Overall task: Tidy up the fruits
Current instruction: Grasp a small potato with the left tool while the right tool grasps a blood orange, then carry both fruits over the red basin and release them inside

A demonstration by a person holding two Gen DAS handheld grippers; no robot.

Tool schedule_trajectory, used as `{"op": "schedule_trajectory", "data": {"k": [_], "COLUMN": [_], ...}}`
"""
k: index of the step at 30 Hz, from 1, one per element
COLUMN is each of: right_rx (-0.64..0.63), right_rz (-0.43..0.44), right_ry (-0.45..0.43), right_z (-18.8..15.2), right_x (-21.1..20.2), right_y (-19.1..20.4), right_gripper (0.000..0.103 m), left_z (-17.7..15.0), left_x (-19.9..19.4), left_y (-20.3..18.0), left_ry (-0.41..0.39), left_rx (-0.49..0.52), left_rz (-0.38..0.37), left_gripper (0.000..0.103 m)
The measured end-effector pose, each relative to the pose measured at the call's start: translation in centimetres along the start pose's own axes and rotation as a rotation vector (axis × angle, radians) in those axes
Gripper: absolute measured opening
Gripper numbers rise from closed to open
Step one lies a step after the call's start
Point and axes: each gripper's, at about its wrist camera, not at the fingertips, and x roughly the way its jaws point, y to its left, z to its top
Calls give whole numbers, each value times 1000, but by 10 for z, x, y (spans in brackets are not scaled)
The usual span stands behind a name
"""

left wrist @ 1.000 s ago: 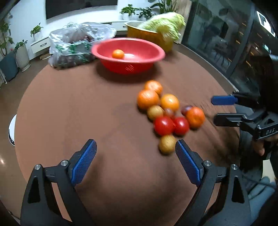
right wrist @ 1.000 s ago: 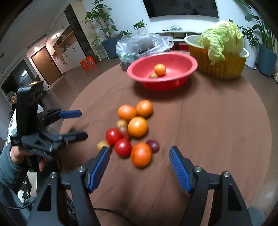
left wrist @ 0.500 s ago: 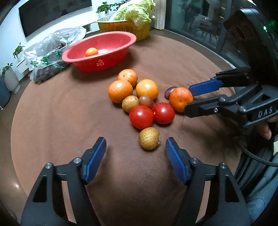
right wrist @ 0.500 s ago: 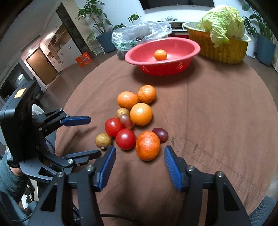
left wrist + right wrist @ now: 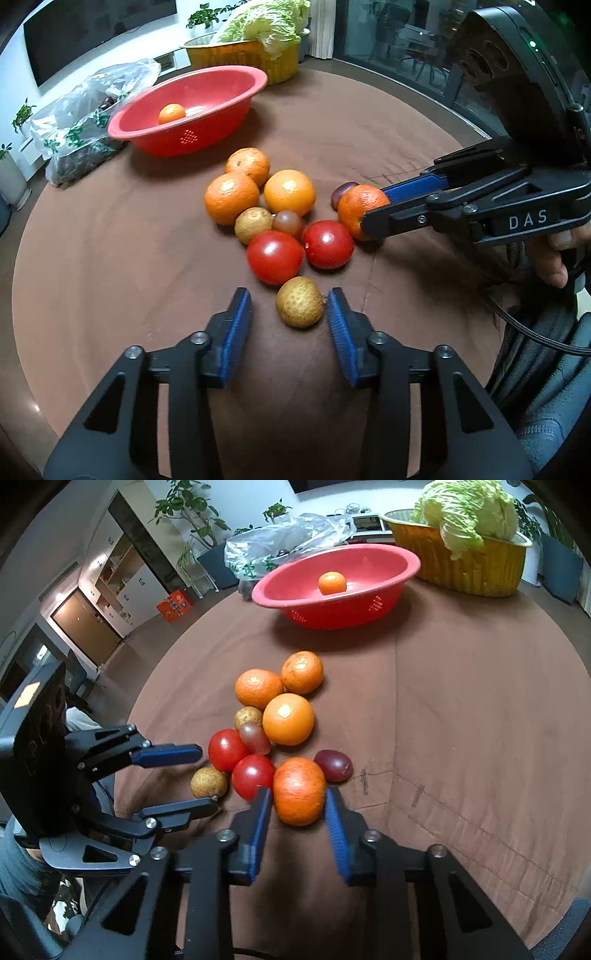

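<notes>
Both grippers have come in lower and closer to the fruit pile than a moment ago, and their jaws have narrowed. The right gripper (image 5: 298, 803) now has its blue pads on either side of a deep orange fruit (image 5: 299, 791) at the near edge of the pile, touching or nearly touching its sides, though whether it is truly clamped cannot be told; the fruit sits on the brown tablecloth (image 5: 461, 720) beside a dark purple plum (image 5: 334, 765). The left gripper (image 5: 289, 308) is parted around a small tan speckled fruit (image 5: 300, 301), the right pad just beside it and the left pad apart from it, so it is not gripped. Behind it lie two red tomatoes (image 5: 275, 256), a second tan fruit (image 5: 253, 225), a small reddish plum (image 5: 288, 222) and three oranges (image 5: 290, 192), all bunched together. Farther back, a red basin (image 5: 221, 110) holds one small orange (image 5: 171, 113). Near it stand a yellow basket (image 5: 480, 572) with a cabbage (image 5: 469, 513) and a plastic bag (image 5: 85, 122).
</notes>
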Motion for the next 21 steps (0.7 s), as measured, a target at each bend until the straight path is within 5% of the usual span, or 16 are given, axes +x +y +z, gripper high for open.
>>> {"op": "schedule_trajectory", "data": {"k": [7,21], "right_rx": [4,17], "right_rz": [14,15], "right_ry": [-8,-64], "right_z": [-2,0], "right_x": [-2,-23], "right_y": [-1,-9], "right_gripper": [30,30], "left_z": [0,-11], "left_x": [2,-19], "left_y": [-4,15], "left_ry": [-1,-33], "left_rx": [8,-70], "left_rz": [-9,7], "left_gripper": [26,26]}}
